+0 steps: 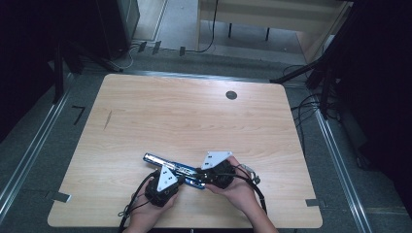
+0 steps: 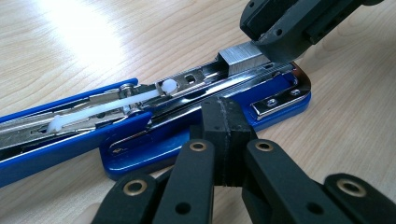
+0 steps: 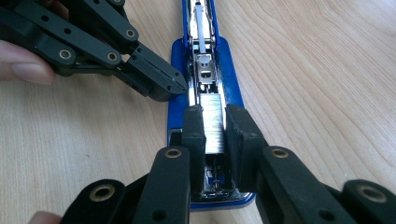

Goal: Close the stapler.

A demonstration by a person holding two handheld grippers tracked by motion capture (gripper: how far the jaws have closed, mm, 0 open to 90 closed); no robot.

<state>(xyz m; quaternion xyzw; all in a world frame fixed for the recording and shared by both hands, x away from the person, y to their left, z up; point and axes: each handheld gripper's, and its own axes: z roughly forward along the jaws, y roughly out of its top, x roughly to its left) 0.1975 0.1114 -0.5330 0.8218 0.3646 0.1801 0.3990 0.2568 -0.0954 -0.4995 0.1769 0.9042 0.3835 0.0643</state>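
Wooden table (image 1: 184,111) with a round dark grommet (image 1: 231,95) near its far edge. Toward the near edge, right of centre, lies a blue stapler (image 1: 167,165), swung fully open, its top arm stretched out flat to the left of the base. The left gripper (image 2: 223,135), seen at the left in the high view (image 1: 167,180), has its jaws brought together with nothing between them, their tips pressing against the near side of the stapler's base (image 2: 187,140). The right gripper (image 3: 215,128), at (image 1: 206,175) in the high view, has its jaws narrowly parted and clamped on a strip of staples (image 3: 213,122), also seen at (image 2: 240,58), held over the stapler's open metal channel (image 3: 205,70). A white plastic pusher (image 2: 107,107) lies along the opened arm.
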